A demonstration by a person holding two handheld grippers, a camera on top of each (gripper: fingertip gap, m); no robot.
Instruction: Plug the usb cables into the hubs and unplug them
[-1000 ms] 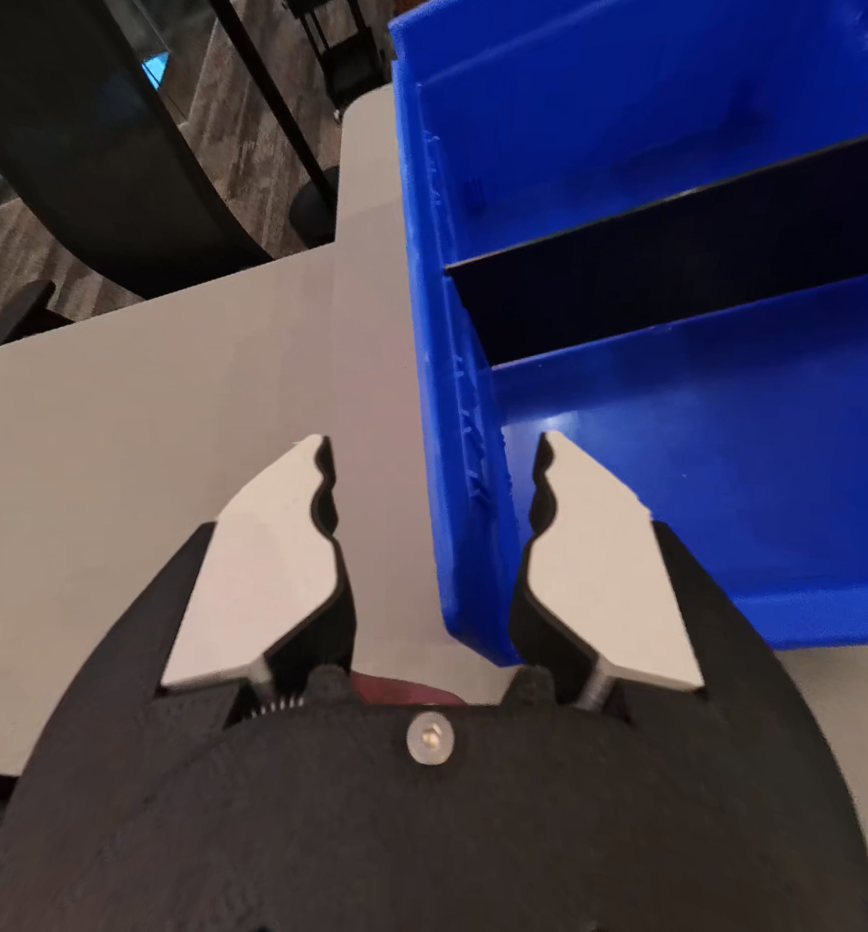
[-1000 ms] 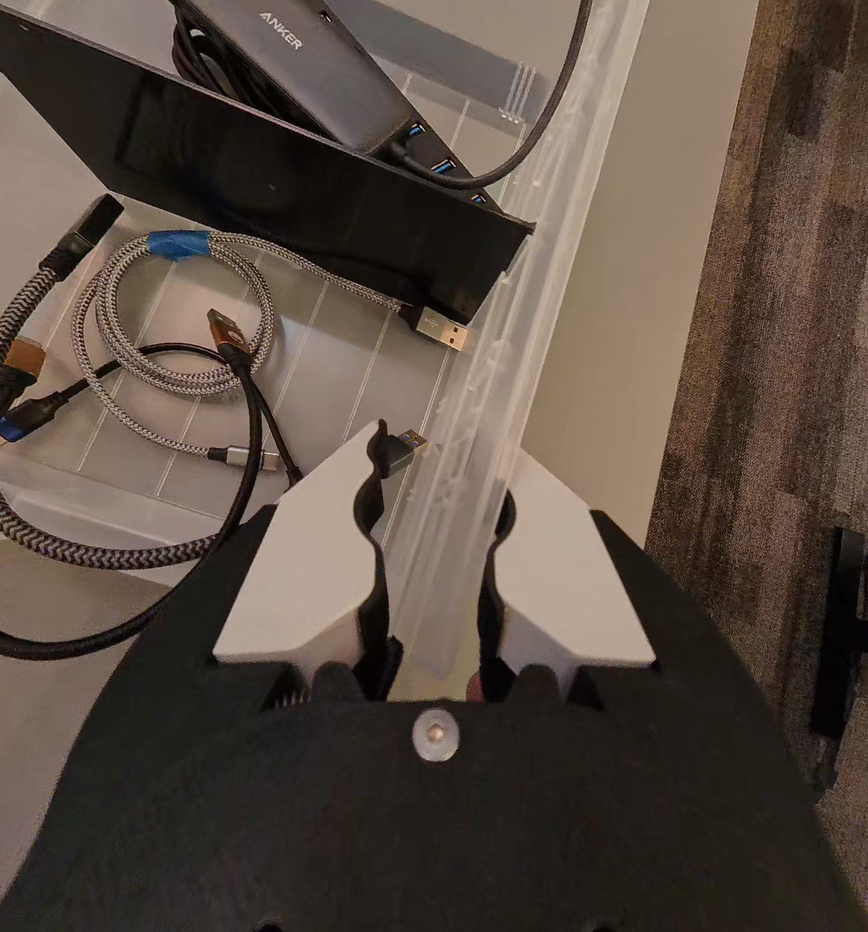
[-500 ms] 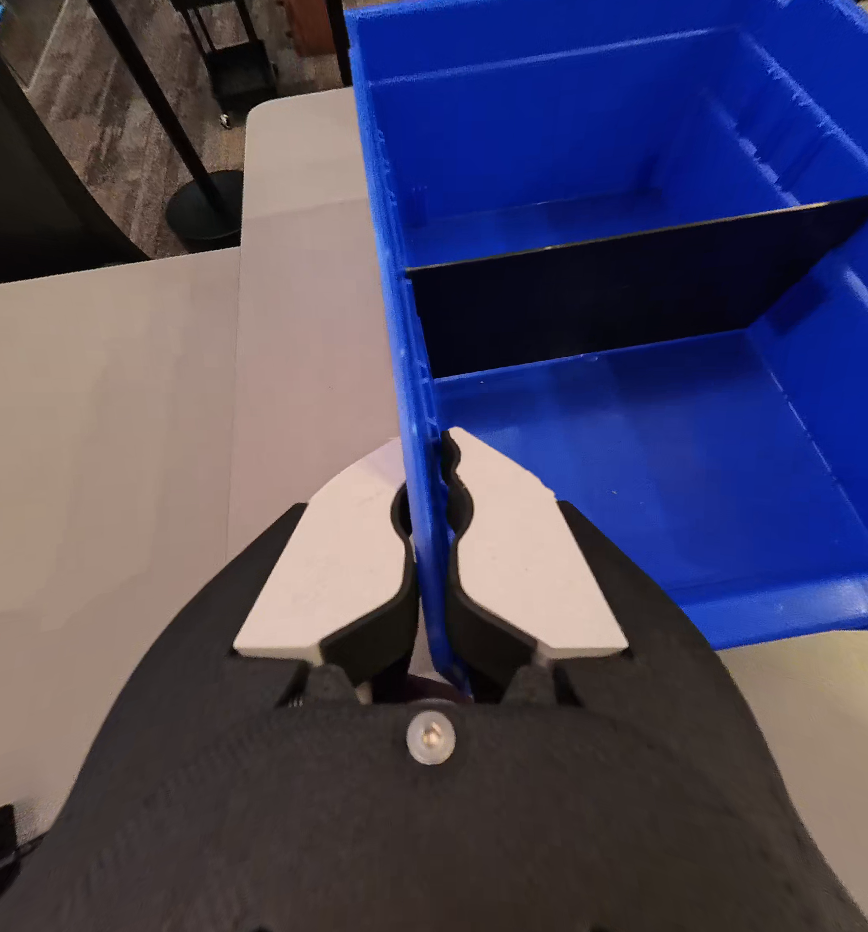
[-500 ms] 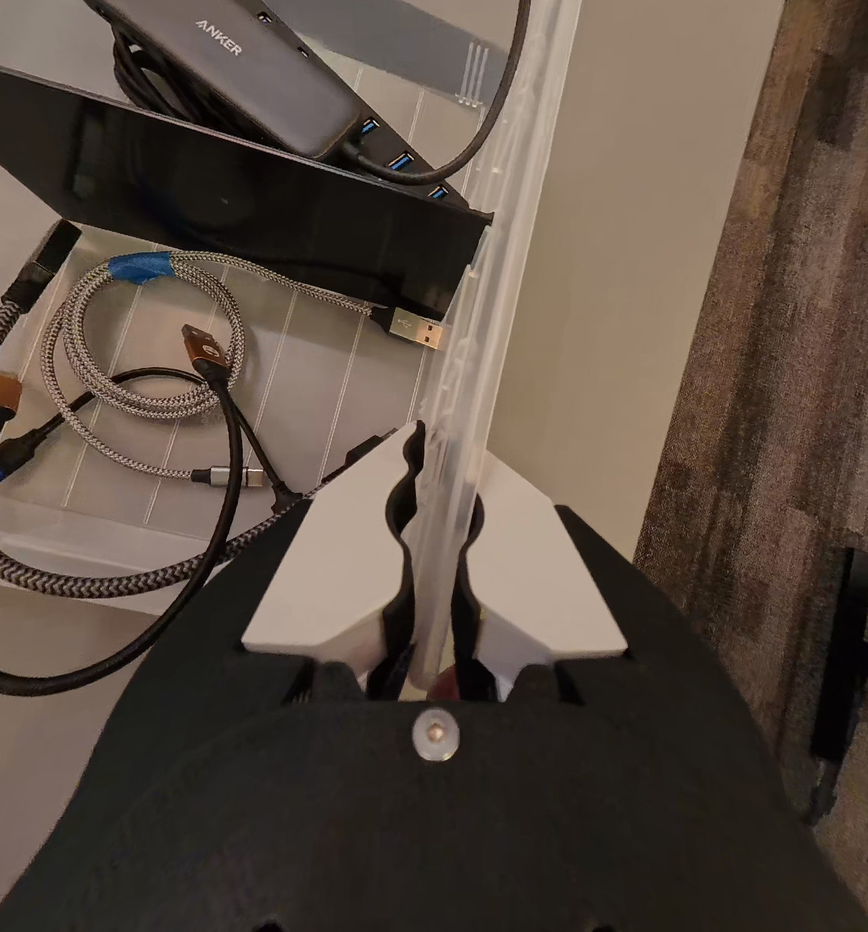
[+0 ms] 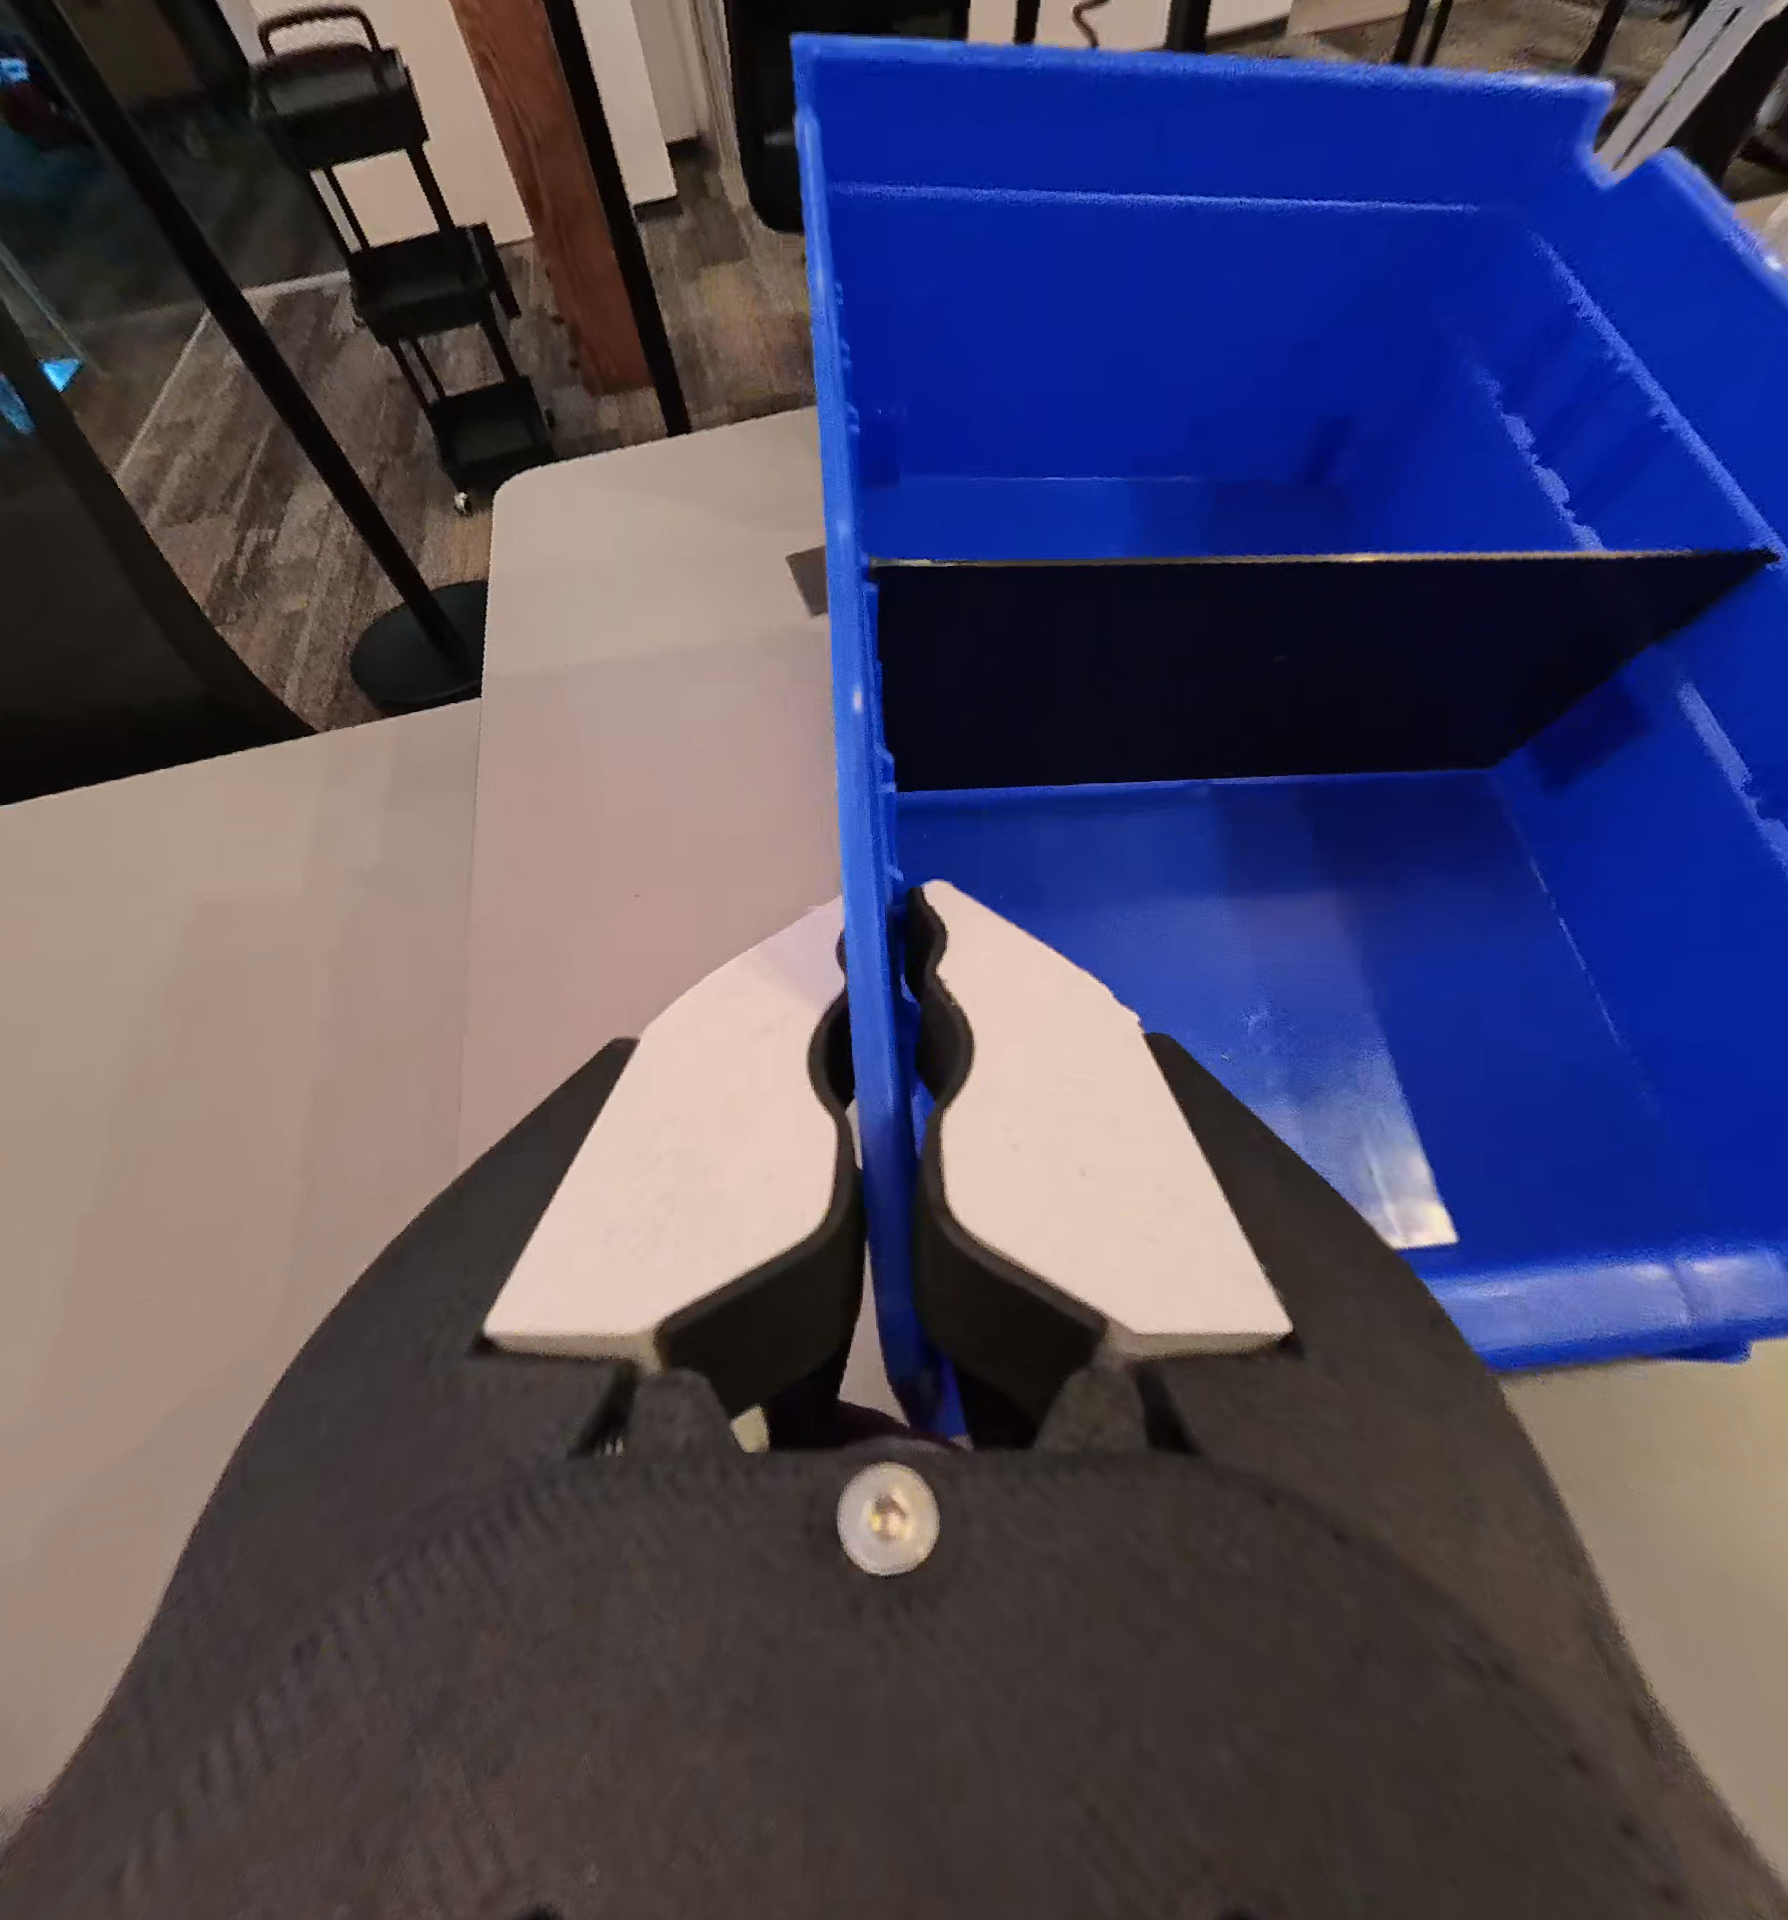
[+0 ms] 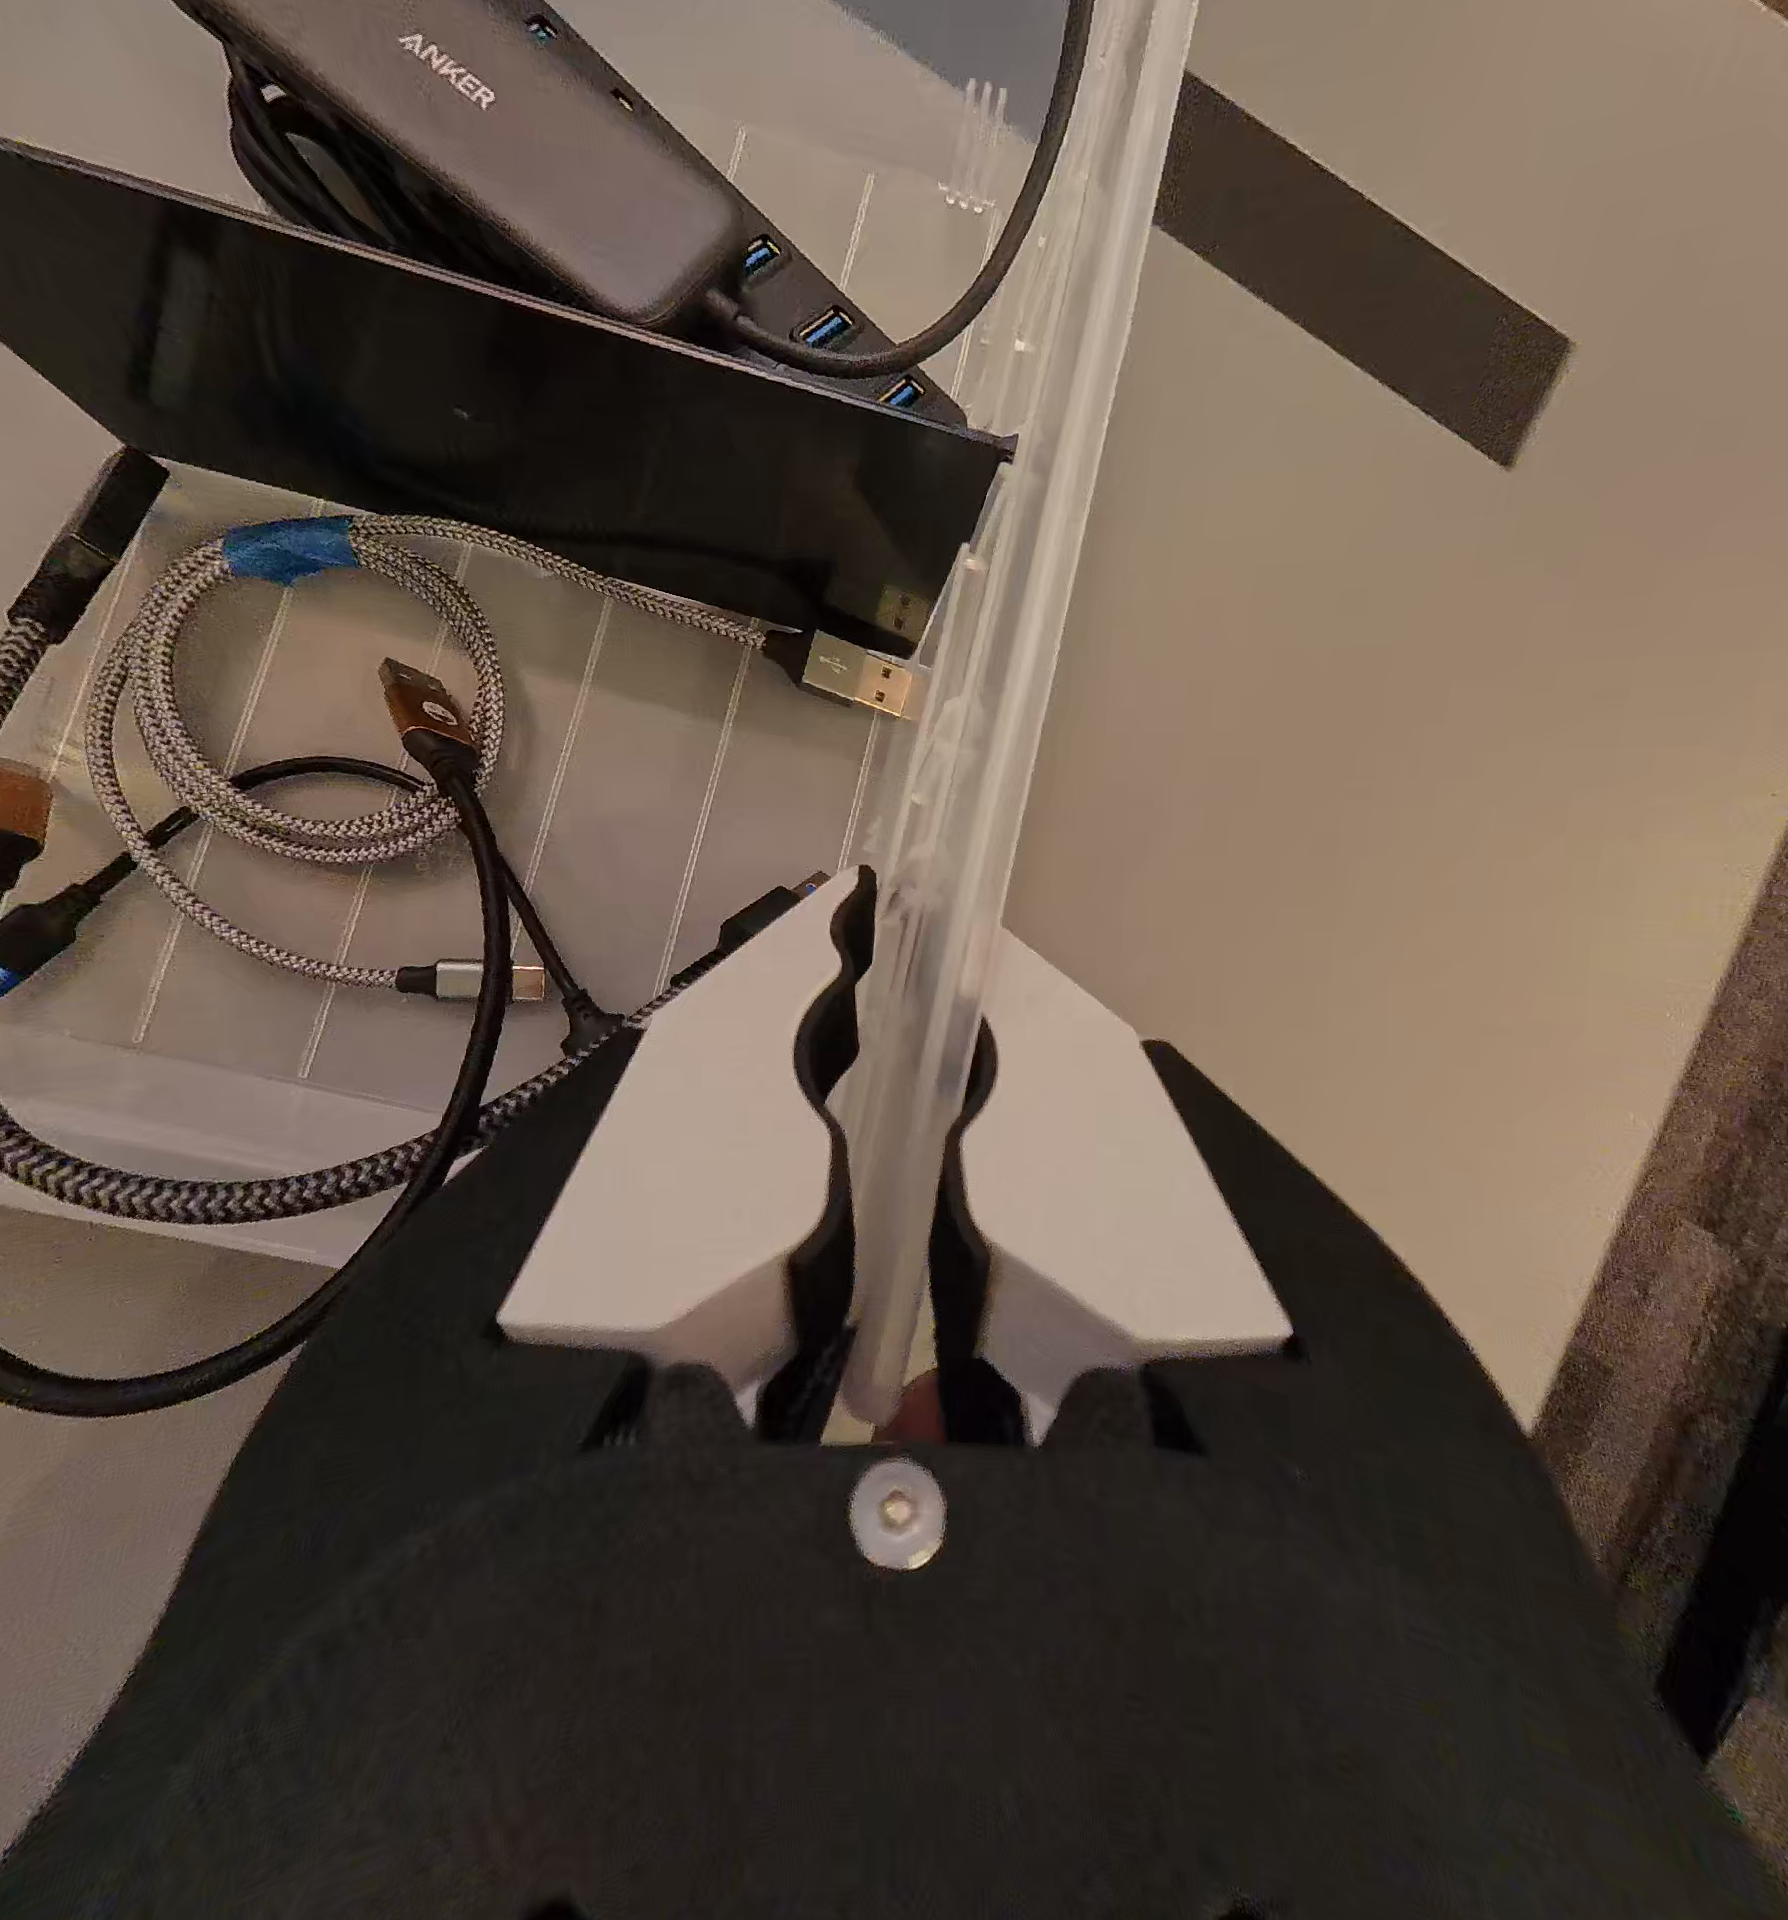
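My left gripper is shut on the left wall of an empty blue bin with a black divider across it. My right gripper is shut on the right wall of a clear plastic bin. In that bin's near compartment lie several USB cables: a grey braided one with blue tape and a silver USB-A plug, and black ones with brown plugs. Behind its black divider a dark grey USB hub rests on another hub with blue ports.
Both bins stand on a beige table. A thick braided cable hangs over the clear bin's front rim. The table's right edge drops to carpet. Black carts and poles stand beyond the table's far left edge. Some 85 cm of space lies between my two pairs of fingers.
Both grippers closed from open onto their bin walls within the last second. Both views have since shifted, with the blue bin seen from higher and more of the table showing beside the clear bin.
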